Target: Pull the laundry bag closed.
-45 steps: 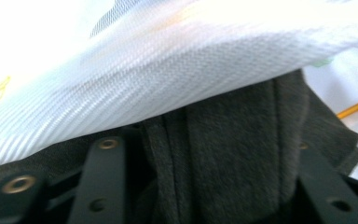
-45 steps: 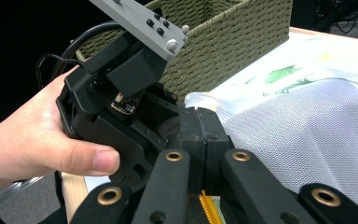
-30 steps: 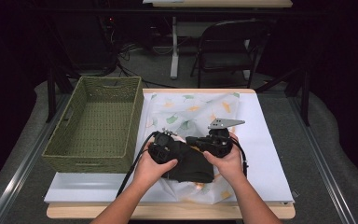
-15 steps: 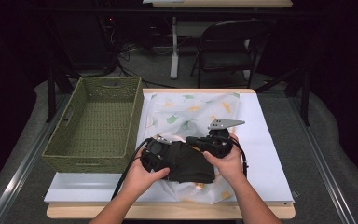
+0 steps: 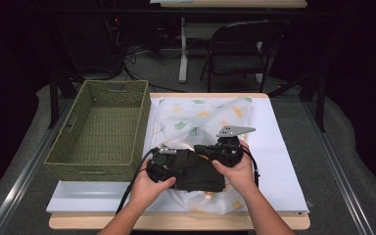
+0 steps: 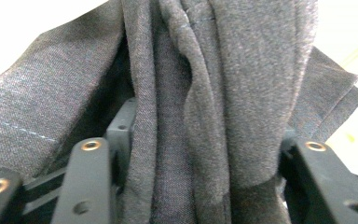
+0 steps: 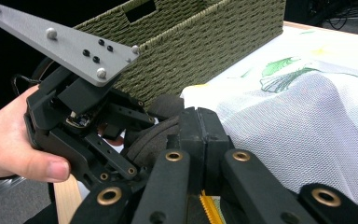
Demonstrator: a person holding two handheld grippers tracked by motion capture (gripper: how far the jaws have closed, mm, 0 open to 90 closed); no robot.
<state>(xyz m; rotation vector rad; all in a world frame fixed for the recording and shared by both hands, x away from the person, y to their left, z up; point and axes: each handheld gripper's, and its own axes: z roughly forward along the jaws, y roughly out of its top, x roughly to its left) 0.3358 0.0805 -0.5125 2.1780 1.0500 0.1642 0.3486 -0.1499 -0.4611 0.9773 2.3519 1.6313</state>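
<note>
While my left claw (image 5: 169,164) closes around a bunched fold of the dark grey garment (image 5: 196,171), its jaws having just been narrowing with the cloth between them, the left gripper view shows gathered fabric running up between the two black jaws and hiding the pads; whether they already press on it I cannot tell. Lower centre of the high view, the garment lies in a dark heap on the leaf-printed mesh bag (image 5: 200,115), itself spread over the white sheet (image 5: 274,147) on the tabletop (image 5: 176,223). My left hand (image 5: 147,183) comes up from the bottom edge, just left of the heap; my right hand (image 5: 237,169) sits just right of it, gripping the right claw (image 5: 210,152) under its grey three-cornered plate (image 5: 235,131). From the right gripper view, that claw's jaws stand pressed together at lower centre, with nothing seen between the tips; the garment's dark edge lies just behind them, and the white mesh spreads to the right. At left of that frame the left hand holds the left claw, its own grey plate at upper left. Left of the bag in the high view, the green woven basket (image 5: 78,147) rests beside the sheet.
</note>
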